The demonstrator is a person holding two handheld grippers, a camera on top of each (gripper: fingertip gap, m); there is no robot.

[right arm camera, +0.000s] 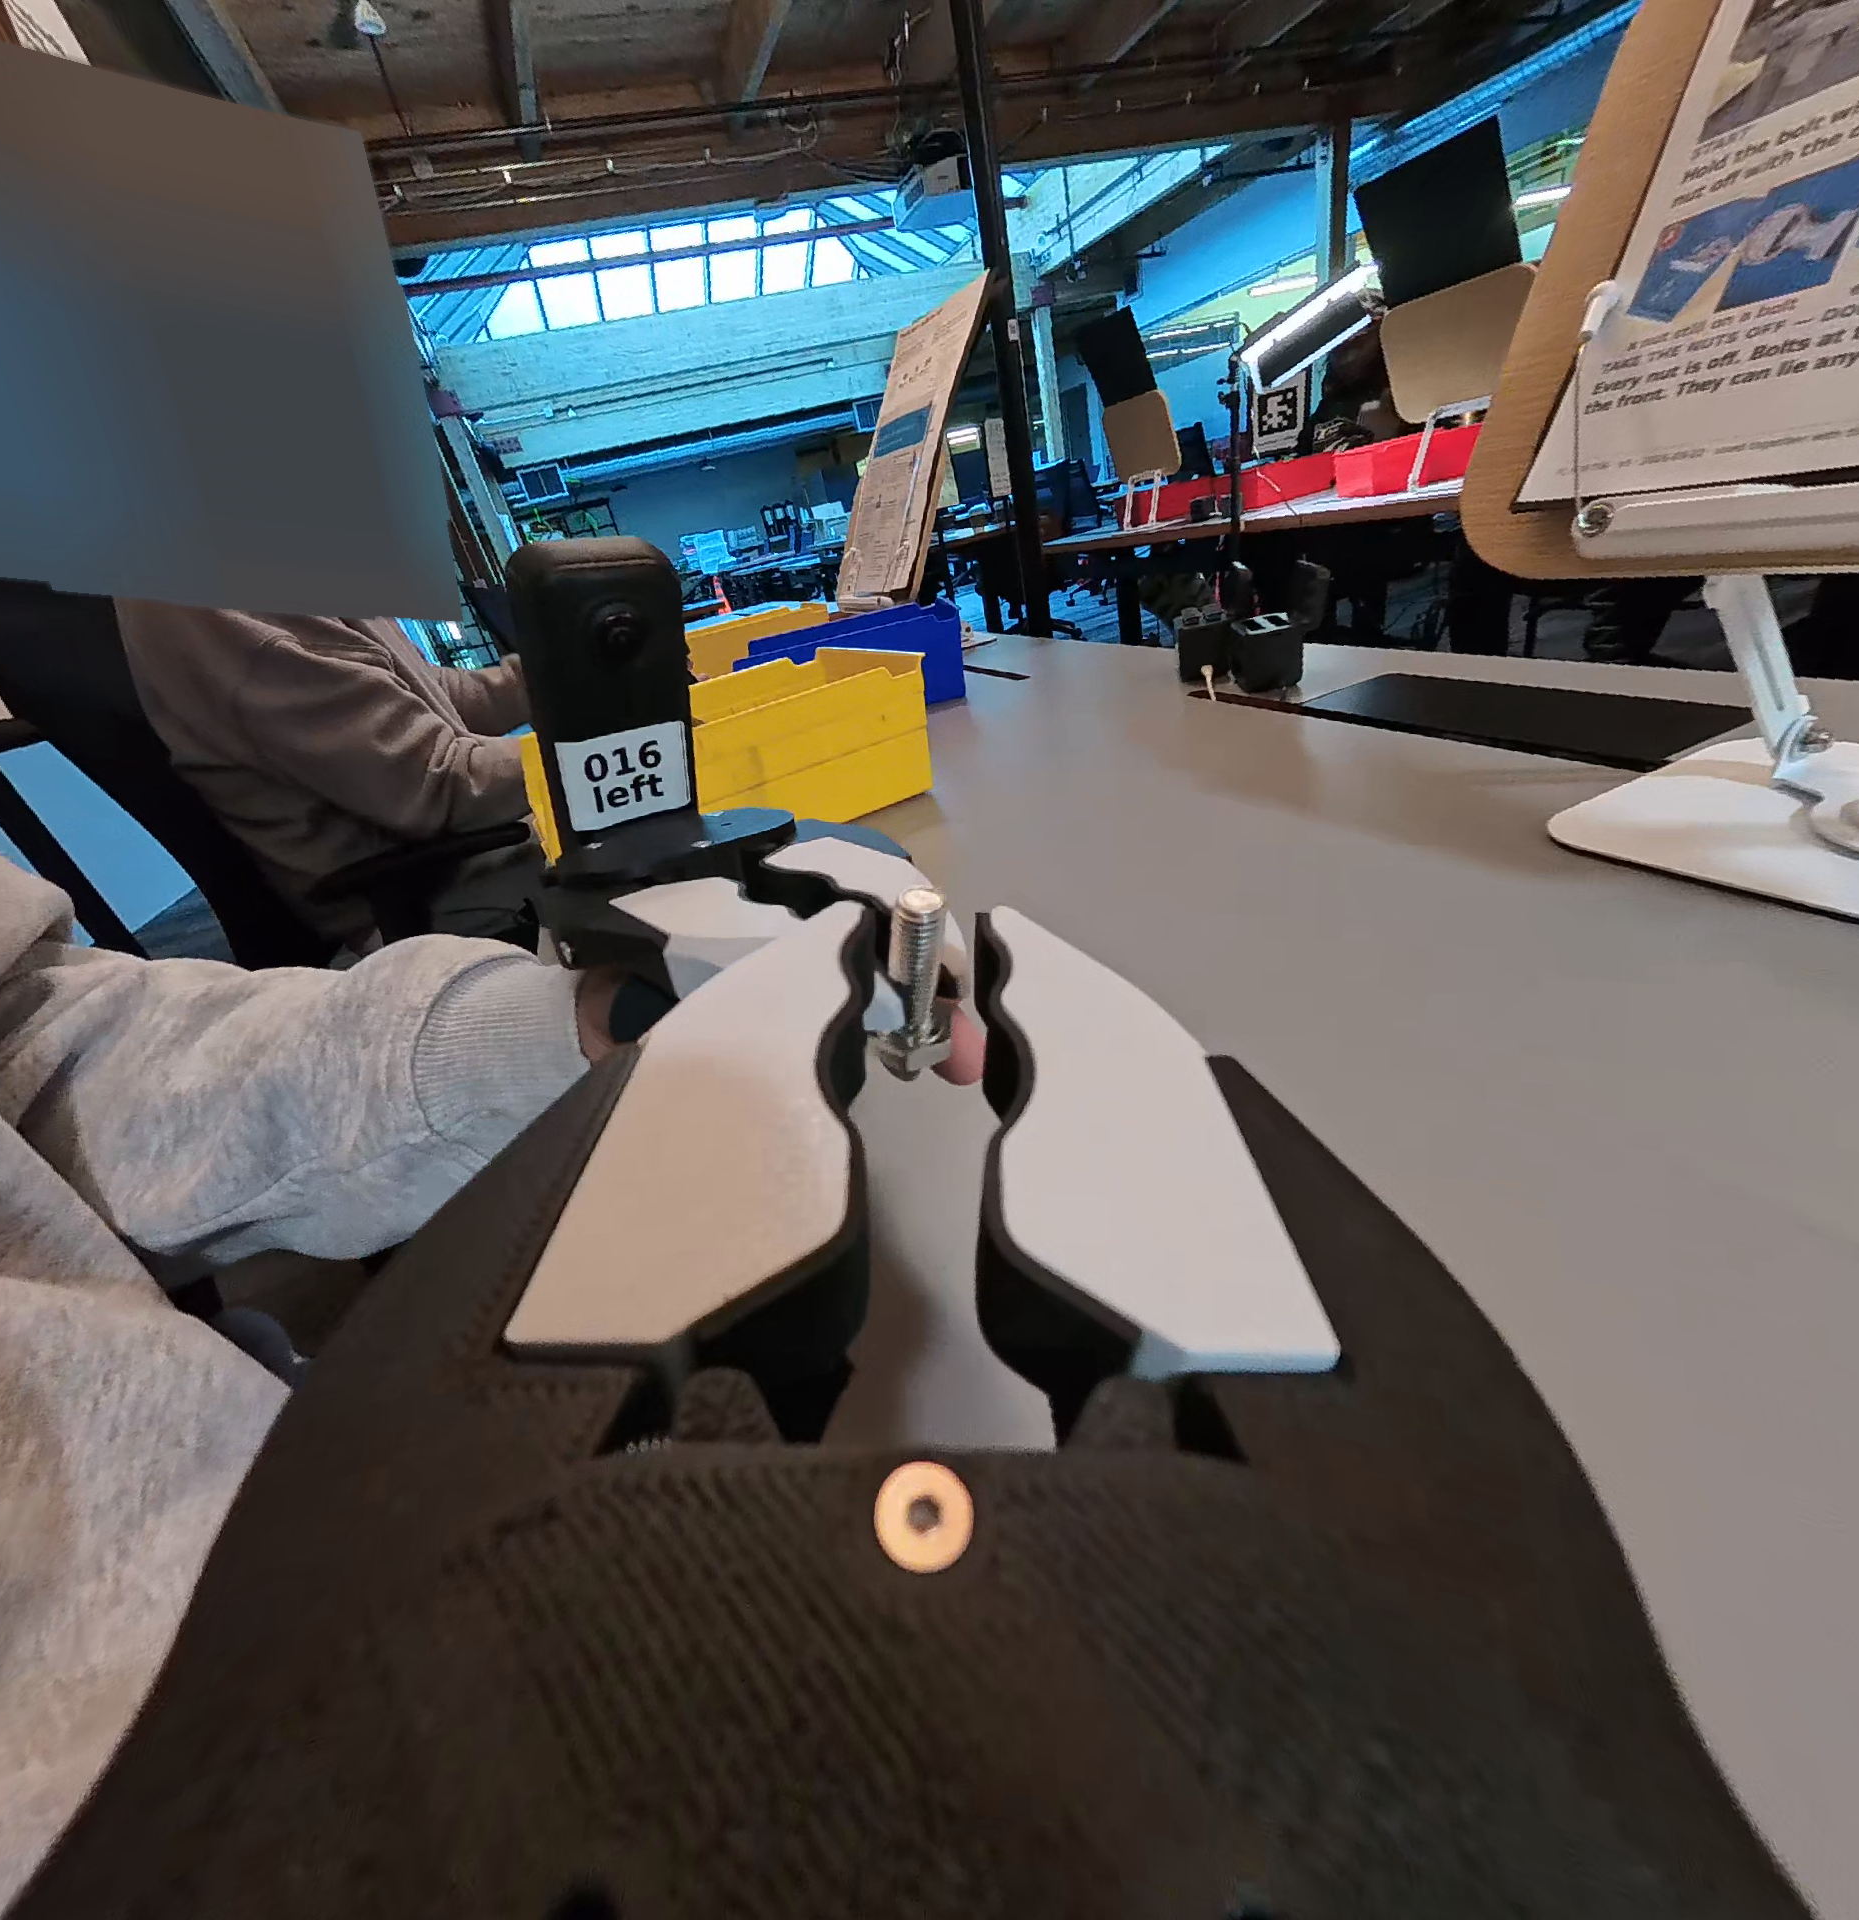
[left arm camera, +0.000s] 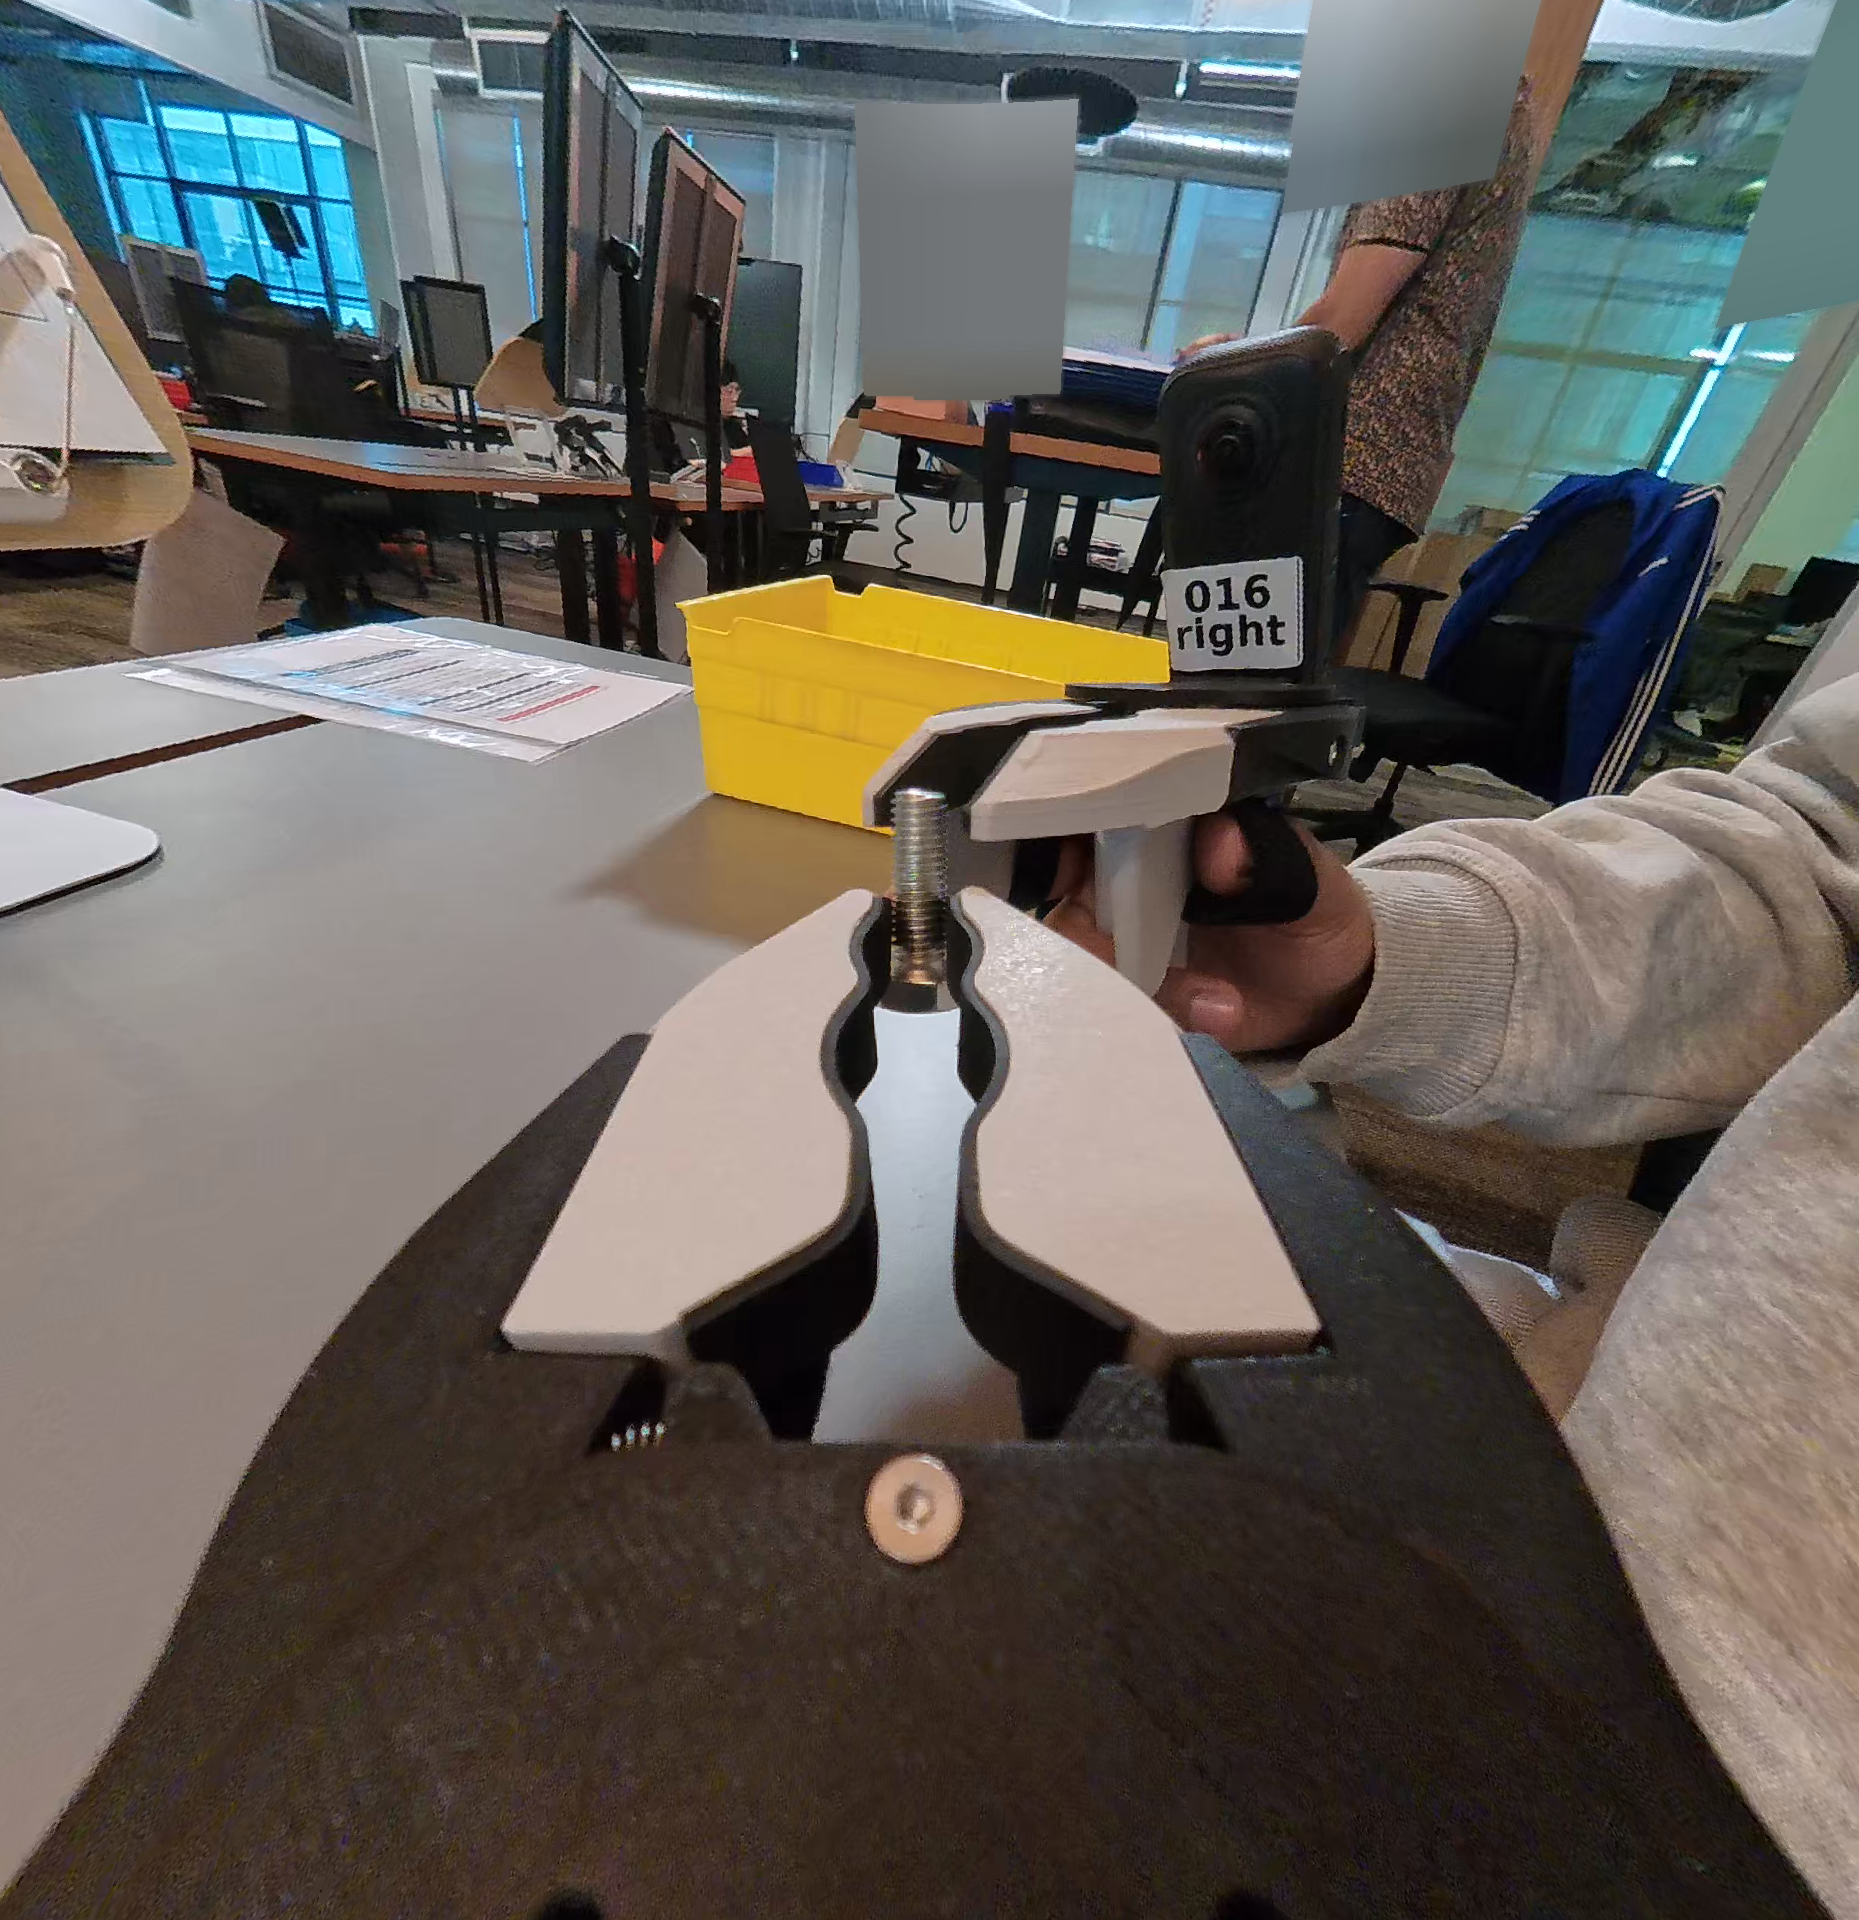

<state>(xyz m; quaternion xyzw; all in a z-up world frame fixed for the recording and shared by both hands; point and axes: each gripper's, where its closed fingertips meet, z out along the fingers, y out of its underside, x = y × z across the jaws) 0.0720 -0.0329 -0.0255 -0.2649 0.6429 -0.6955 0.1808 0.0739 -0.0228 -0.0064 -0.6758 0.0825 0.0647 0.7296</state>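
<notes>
A silver bolt (left arm camera: 917, 883) stands upright above the grey table (left arm camera: 333, 987). My left gripper (left arm camera: 917, 914) is shut on the bolt's lower shaft, just above its hex nut or head (left arm camera: 914, 987). My right gripper (left arm camera: 909, 795) comes in from the right, with its fingertips at the bolt's top end. In the right wrist view, my right gripper (right arm camera: 927, 920) is open. Its fingers straddle the bolt (right arm camera: 914, 966) with a gap on each side. The hex part (right arm camera: 909, 1044) sits at the bolt's bottom. The left gripper's fingers (right arm camera: 696, 925) reach in from the left.
A yellow bin (left arm camera: 863, 707) stands on the table behind the grippers, with a blue bin (right arm camera: 883, 639) beyond it. A laminated sheet (left arm camera: 416, 681) lies at the far left. A white stand base (right arm camera: 1725, 821) carries an instruction board (right arm camera: 1683, 312). A black mat (right arm camera: 1507, 712) lies nearby. Grey sleeves (left arm camera: 1631, 914) hold both grippers. My left and right fingertips are right by each other.
</notes>
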